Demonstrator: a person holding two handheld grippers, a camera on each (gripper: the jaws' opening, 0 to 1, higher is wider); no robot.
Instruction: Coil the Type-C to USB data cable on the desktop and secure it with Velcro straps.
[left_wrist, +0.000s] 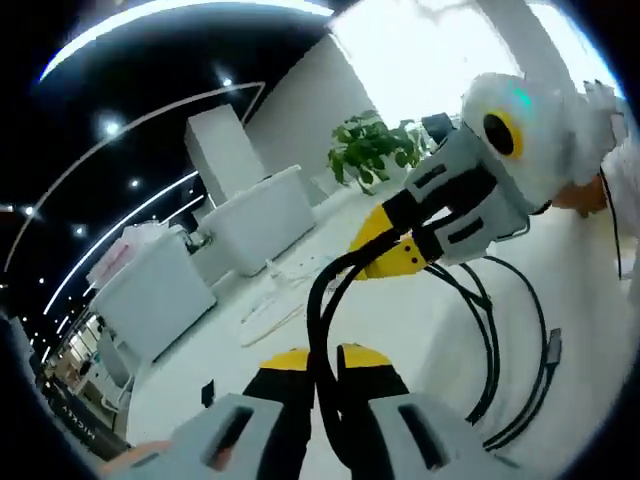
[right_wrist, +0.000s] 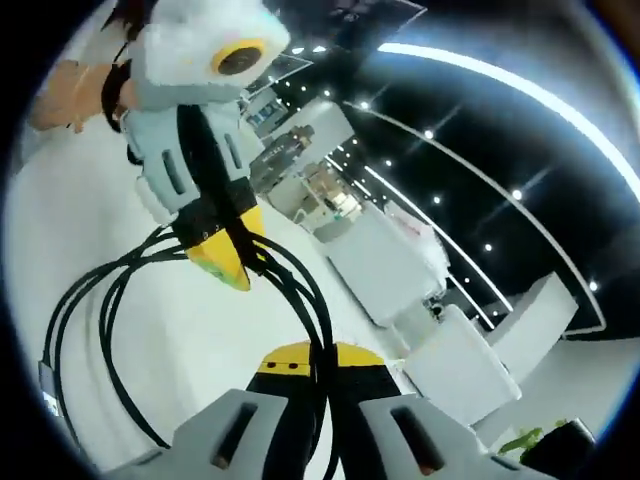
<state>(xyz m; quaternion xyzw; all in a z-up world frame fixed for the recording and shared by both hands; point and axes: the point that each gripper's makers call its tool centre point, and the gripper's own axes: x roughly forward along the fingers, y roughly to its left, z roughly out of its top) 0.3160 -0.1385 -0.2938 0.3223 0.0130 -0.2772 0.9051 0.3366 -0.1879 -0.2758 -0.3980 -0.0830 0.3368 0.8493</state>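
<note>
Black cable (left_wrist: 322, 330) is disappearing between my left gripper (left_wrist: 325, 362) jaws at 6 o'clock, held stretch hidden. Connector (left_wrist: 553, 350) at 4 o'clock is blurring, type untellable. In right gripper view, coil (right_wrist: 80, 310) is running off edge at 8 o'clock.

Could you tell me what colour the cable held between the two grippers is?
The cable is black, clearest in the right gripper view.
</note>
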